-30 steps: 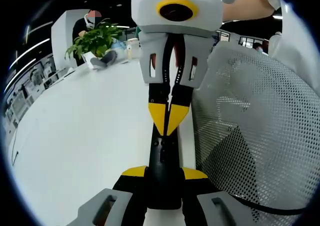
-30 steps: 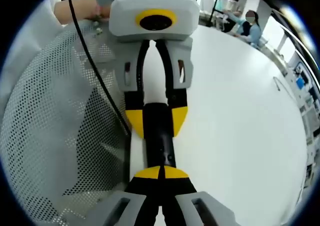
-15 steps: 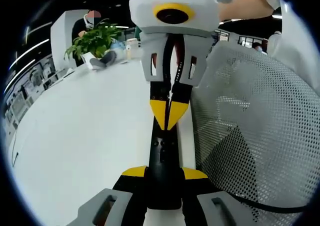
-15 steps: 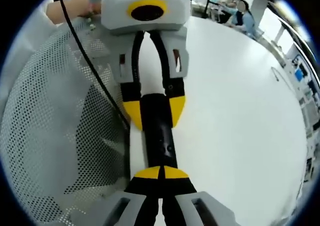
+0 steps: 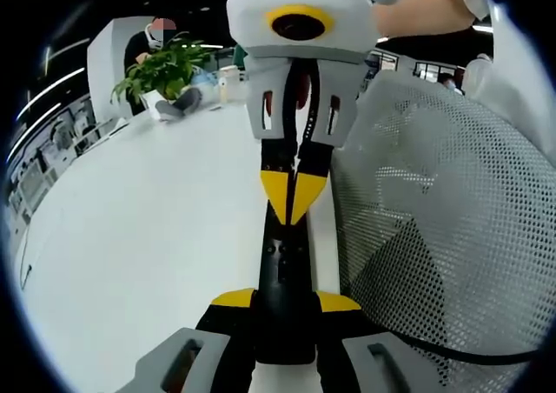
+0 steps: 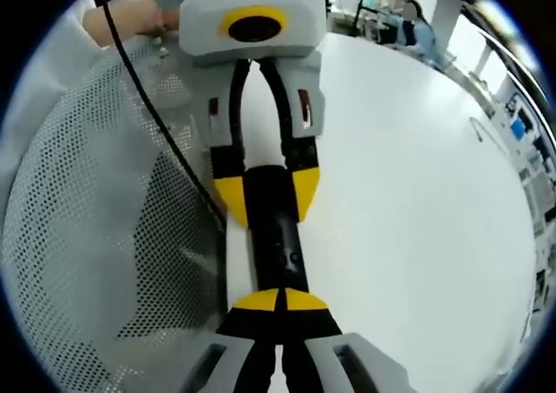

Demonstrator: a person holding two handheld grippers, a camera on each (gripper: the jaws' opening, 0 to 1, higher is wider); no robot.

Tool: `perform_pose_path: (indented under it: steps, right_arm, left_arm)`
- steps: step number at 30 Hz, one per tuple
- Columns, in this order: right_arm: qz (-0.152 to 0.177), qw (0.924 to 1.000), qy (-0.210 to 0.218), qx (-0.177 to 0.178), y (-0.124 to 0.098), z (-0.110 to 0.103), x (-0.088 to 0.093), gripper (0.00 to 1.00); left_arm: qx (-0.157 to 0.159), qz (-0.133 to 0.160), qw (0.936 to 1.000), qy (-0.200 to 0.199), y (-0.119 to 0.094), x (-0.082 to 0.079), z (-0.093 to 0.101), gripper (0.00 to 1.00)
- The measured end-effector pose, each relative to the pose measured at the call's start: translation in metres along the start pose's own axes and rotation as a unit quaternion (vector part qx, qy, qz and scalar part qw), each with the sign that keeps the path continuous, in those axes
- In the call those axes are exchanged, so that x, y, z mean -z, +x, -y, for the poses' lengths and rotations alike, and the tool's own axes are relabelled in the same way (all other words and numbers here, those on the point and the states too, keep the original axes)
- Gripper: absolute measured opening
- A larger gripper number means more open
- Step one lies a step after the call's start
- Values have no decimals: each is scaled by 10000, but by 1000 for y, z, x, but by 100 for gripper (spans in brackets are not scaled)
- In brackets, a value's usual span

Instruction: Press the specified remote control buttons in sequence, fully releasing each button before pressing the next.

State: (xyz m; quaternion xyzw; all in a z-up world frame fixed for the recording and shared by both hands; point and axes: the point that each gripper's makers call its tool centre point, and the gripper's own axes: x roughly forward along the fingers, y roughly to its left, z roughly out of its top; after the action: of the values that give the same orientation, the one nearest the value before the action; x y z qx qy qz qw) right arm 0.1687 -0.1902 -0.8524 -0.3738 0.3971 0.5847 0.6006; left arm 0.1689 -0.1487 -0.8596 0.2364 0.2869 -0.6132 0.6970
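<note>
- The setting is an open office with a wide white tabletop [image 5: 148,236]. A potted plant [image 5: 161,71] stands at its far end. A white mesh chair back [image 5: 434,236] stands just beside the tabletop edge.
- The black remote control [image 5: 285,276] lies along the tabletop edge. It is held off the surface at one end.
- The left tongs [image 5: 285,310] are clamped on the near end of the remote control, with a yellow tip on either side of it.
- In the right gripper view, the same hold shows on the far end of the remote control [image 6: 276,241].
- The right tongs [image 6: 278,302] are closed, yellow tips touching. They rest on the upper face of the remote control.
- Whether a button is depressed under the tips cannot be determined.
- Progress, as judged: one press step is in hand. The number of completed presses, and of those left in the sequence, cannot be read from these views.
- Compared with one second ago, the right tongs have advanced slightly along the remote control in the left gripper view. The left tongs' hold is unchanged.
</note>
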Motion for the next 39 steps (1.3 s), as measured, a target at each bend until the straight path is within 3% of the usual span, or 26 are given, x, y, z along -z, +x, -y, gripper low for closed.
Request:
perform_pose_path:
  steps: [5, 17, 25, 27, 29, 33, 39]
  right_arm:
    - [37, 9998, 196, 34, -3, 3, 5, 0]
    - [-145, 9999, 88, 33, -3, 3, 7, 0]
    - [-324, 9994, -78, 61, -1, 3, 7, 0]
    - [-473, 9979, -415, 129, -1, 4, 8, 0]
    - [-488, 9977, -423, 208, 0, 2, 8, 0]
    - [-131, 9995, 65, 296, -1, 4, 7, 0]
    - [195, 9979, 418, 453, -3, 5, 8, 0]
  left_arm:
    - [-10, 14, 10000, -21, 0, 0, 0, 24]
    - [-21, 10, 10000, -21, 1, 0, 0, 24]
    - [-13, -3, 10000, -5, 1, 0, 0, 24]
    - [-12, -4, 10000, -3, 1, 0, 0, 24]
    - [-12, -7, 10000, -1, 1, 0, 0, 24]
    - [-14, -7, 10000, -3, 1, 0, 0, 24]
    - [-11, -6, 10000, 1, 2, 0, -1, 24]
